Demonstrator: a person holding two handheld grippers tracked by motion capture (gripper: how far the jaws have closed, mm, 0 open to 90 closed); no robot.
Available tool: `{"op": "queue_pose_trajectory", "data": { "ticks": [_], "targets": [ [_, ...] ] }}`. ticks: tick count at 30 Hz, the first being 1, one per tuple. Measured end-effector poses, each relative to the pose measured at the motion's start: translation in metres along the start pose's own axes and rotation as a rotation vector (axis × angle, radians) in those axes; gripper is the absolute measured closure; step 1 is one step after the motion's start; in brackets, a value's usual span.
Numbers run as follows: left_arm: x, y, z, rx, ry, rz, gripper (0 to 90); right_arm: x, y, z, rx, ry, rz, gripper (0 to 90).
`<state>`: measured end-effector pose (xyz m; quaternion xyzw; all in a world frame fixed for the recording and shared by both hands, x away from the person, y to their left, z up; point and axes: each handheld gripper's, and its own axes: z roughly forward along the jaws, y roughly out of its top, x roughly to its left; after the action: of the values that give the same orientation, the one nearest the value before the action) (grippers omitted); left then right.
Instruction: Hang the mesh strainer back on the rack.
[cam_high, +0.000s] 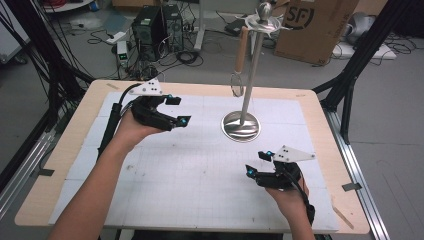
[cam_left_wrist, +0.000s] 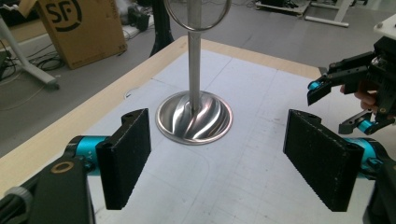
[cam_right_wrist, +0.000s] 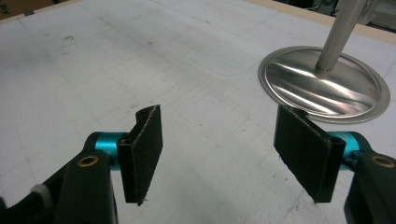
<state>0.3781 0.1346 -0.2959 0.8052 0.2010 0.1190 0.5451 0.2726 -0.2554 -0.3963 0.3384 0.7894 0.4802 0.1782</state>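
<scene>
Over the left half of the white gridded mat (cam_high: 190, 175), left gripper (cam_high: 175, 111): black body, teal fittings, grey three-cornered plate on top, held in the person's left hand (cam_high: 131, 127); jaws spread wide, nothing between the pads (cam_left_wrist: 127, 156), pointing toward the metal stand (cam_high: 244, 117). Right gripper (cam_high: 258, 162): same build, held in the right hand (cam_high: 292, 196) low over the near right part of the mat; jaws likewise parted, pads (cam_right_wrist: 145, 154) bare, only mat surface between them; it also appears at the right edge of the left gripper view (cam_left_wrist: 334, 98). Metal stand: polished round domed base (cam_left_wrist: 194, 116) resting on the mat toward the far centre, slim upright pole (cam_right_wrist: 338, 35), ball finial and short hooks at the top; it lies between the two grippers and touches neither. Strainer (cam_high: 239, 65): wooden handle hanging from a top hook, wire-rimmed round head down beside the pole, clear of the mat; its ring shows at the top of the left gripper view (cam_left_wrist: 197, 14). Table (cam_high: 75, 135): pale wood, edges bare around the mat. Beyond the table: cardboard box (cam_high: 312, 25) on the floor at far right, computer tower (cam_high: 150, 25) with cables at far left.
</scene>
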Motion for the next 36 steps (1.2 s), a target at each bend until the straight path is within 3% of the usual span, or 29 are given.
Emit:
{"op": "queue_pose_trajectory", "data": {
  "ticks": [6,10,22,29,36],
  "targets": [
    [-0.005,-0.016,-0.004,-0.002,0.01,-0.002,22.7,0.001,0.001,0.003,0.003,0.005,-0.01,31.9],
    [-0.008,-0.027,-0.005,0.017,0.042,0.003,22.6,0.002,0.001,0.003,0.002,0.007,-0.005,31.9],
    [-0.014,-0.056,-0.017,0.013,0.049,-0.013,21.1,0.0,0.0,0.001,0.004,0.001,-0.001,31.9],
    [-0.02,-0.073,-0.025,-0.006,0.059,-0.033,20.0,0.0,0.0,0.001,0.006,0.003,-0.008,31.9],
    [-0.022,-0.094,-0.027,0.006,0.073,-0.057,18.9,0.0,0.0,0.002,0.009,0.0,-0.003,31.9]
  ]
}}
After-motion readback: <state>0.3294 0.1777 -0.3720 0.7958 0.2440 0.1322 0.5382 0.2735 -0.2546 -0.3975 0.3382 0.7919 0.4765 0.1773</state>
